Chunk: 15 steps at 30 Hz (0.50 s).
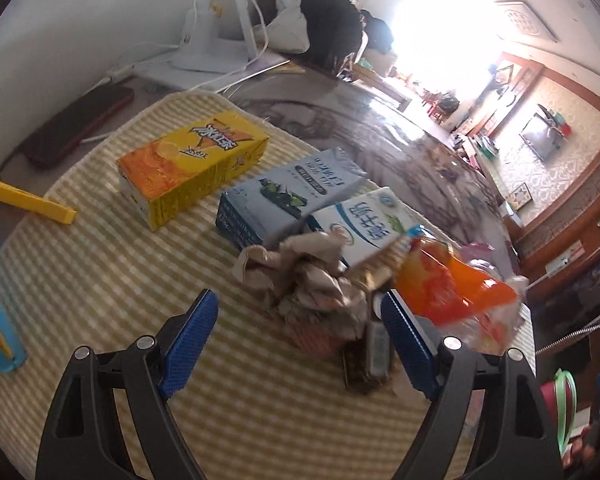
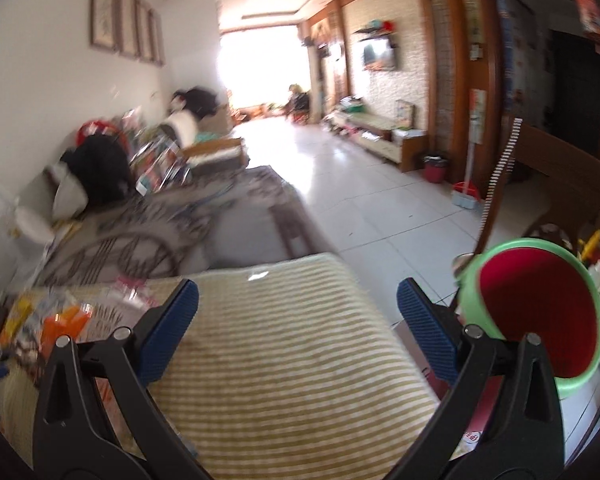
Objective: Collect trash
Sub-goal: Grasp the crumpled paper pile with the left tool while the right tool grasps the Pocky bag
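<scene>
My left gripper (image 1: 300,334) fingers spread wide, crumpled beige paper wad (image 1: 300,276) dead ahead between them; right gripper (image 2: 298,330) wide too, empty, green-rimmed red bin (image 2: 540,312) just off its right finger.

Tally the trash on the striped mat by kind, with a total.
Drink cartons: 3 (yellow carton, blue carton, white carton)
Crumpled paper wad: 1
Orange plastic wrapper: 1
Dark small packet, blurred: 1
Total: 6
</scene>
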{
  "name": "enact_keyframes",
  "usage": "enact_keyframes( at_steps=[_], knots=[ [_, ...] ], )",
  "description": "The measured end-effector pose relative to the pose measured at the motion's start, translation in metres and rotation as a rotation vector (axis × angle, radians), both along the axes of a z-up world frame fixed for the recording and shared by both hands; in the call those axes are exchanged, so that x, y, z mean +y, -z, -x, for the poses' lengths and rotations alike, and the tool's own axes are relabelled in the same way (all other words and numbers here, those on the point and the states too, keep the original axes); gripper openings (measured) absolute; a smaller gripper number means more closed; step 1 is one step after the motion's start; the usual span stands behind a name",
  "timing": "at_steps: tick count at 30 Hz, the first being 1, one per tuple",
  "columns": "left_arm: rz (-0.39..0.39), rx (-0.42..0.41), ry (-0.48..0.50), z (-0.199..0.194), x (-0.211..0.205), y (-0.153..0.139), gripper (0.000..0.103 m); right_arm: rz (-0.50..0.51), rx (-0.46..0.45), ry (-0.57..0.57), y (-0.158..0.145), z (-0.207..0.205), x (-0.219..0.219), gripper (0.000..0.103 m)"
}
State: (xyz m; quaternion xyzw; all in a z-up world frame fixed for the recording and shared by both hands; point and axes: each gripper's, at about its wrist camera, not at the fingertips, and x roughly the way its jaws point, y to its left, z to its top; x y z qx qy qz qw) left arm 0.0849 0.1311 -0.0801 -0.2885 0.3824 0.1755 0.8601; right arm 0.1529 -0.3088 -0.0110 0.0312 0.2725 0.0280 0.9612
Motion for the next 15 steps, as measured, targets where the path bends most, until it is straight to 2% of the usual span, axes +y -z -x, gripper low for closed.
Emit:
enact_keyframes(
  at_steps=[3,6,8,9,10,12,15],
  knots=[
    [0.035,-0.002,0.015,-0.005,-0.001,0.012,0.08,0.052,0.018,-0.049,0.006,-0.001,0.014,0.098],
    [0.015,0.011,0.007,-0.015,-0.002,0.017,0.079,0.052,0.036,-0.062,0.01,-0.001,0.018,0.098],
    [0.009,0.03,-0.002,-0.019,0.001,0.021,0.067,0.042,0.048,-0.064,0.011,-0.003,0.018,0.098],
    [0.011,0.043,-0.003,-0.021,0.001,0.024,0.056,0.038,0.055,-0.064,0.012,-0.004,0.017,0.098],
    [0.04,0.041,0.007,-0.021,0.003,0.028,0.051,0.036,0.06,-0.064,0.014,-0.005,0.016,0.098],
    [0.057,0.024,-0.002,-0.019,0.004,0.028,0.047,0.031,0.073,-0.067,0.016,-0.007,0.018,0.098],
    [0.022,0.029,0.011,-0.015,-0.001,0.023,0.042,0.028,0.082,-0.087,0.017,-0.008,0.02,0.098]
  ],
)
